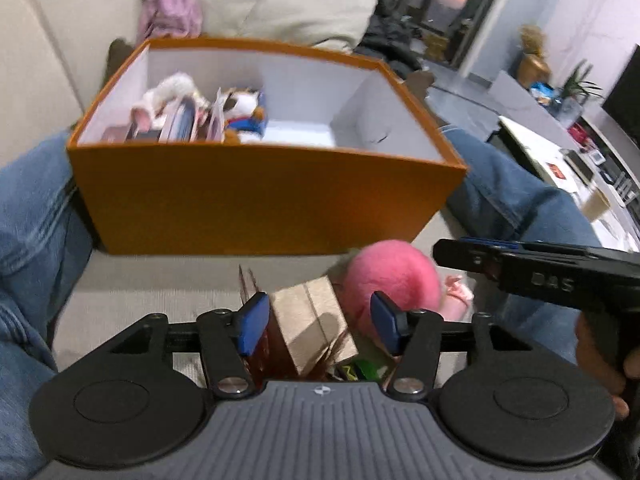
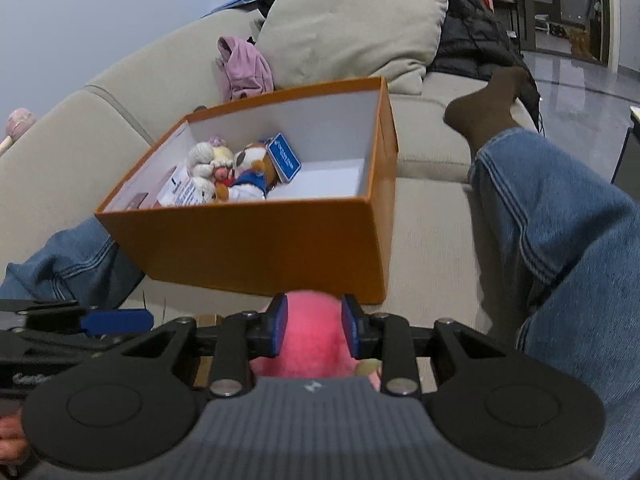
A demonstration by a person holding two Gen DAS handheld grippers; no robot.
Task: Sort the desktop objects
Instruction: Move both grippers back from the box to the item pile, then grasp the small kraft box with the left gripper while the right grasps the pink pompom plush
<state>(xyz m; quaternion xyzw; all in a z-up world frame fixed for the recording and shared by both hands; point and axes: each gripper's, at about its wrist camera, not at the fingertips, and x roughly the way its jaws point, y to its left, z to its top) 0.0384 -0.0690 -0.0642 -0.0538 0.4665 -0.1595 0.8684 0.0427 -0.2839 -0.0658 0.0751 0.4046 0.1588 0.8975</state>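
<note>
On the sofa, right gripper (image 2: 312, 330) squeezes pink fluffy toy (image 2: 310, 336); left gripper (image 1: 316, 322) wide open, empty, over tan box (image 1: 310, 320). Next: toy into orange box (image 2: 260, 248), prob

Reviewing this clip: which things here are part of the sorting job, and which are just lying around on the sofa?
Part of the job:
- orange box, plush toys already inside
- pink plush, gripped in the right tongs
- tan cardboard box, between the open left tongs

Just lying about:
- lilac garment
- beige cushion
- black jacket
</note>
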